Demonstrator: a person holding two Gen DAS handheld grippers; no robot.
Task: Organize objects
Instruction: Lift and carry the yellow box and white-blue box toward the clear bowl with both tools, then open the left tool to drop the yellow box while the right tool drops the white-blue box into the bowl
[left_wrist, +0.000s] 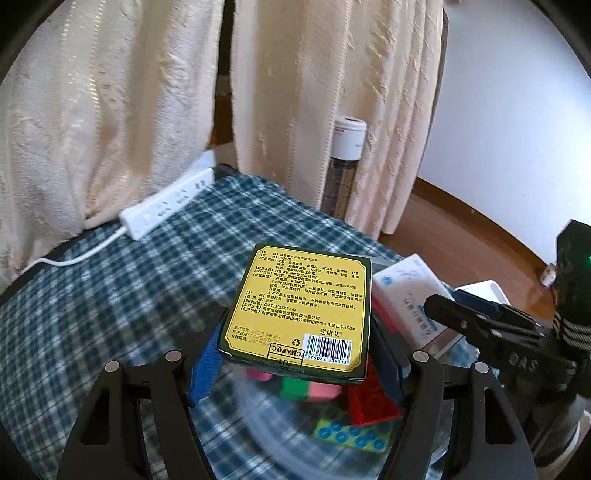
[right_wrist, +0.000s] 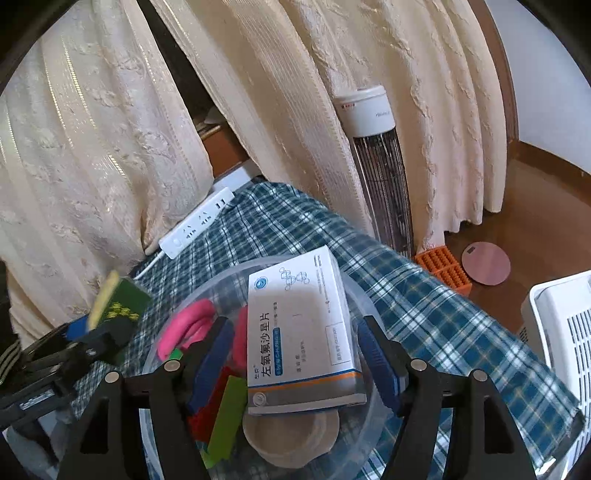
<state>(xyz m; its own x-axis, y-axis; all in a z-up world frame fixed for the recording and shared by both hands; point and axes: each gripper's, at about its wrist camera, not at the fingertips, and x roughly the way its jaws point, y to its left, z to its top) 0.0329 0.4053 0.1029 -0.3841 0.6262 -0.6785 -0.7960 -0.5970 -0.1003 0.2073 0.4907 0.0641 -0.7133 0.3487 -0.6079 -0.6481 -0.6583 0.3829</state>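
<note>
My left hand-held gripper (left_wrist: 295, 354) clamps the yellow-and-green cardboard box (left_wrist: 299, 310) above the clear plastic bowl (right_wrist: 354, 295); lower gently, right hand-held gripper (right_wrist: 295, 365) apart.

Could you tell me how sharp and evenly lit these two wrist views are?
Left wrist: the yellow box reads sharply, the toys under it are blurred. Right wrist: the white box is crisp, the green box smeared; both views curve strongly at the edges.
</note>
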